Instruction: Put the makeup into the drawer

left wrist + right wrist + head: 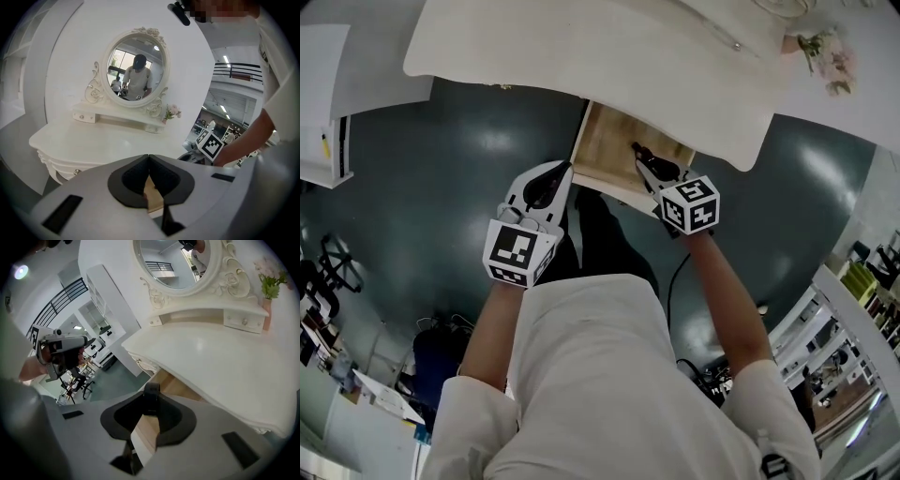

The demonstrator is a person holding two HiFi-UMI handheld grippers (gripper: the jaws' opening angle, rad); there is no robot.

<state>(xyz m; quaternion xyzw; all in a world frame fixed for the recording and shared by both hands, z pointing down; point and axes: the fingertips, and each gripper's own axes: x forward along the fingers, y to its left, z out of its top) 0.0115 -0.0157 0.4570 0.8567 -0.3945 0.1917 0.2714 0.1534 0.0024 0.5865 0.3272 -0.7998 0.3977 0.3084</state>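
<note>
The white vanity table (581,47) has its wooden drawer (609,141) pulled out from under its front edge. My right gripper (641,157) hangs over the drawer's right part. It is shut on a small black makeup tube (151,391) that sticks up from between the jaw tips, with the drawer's wood (176,385) right beyond. My left gripper (561,176) sits at the drawer's left front corner. Its jaws (149,159) meet at the tips with nothing between them. A strip of drawer wood (152,197) shows under the jaws.
An oval mirror (136,70) in a carved frame stands at the back of the tabletop, with a small flower vase (171,112) beside it. A white cabinet (323,103) is to the left and open shelving (853,309) to the right, on a dark green floor.
</note>
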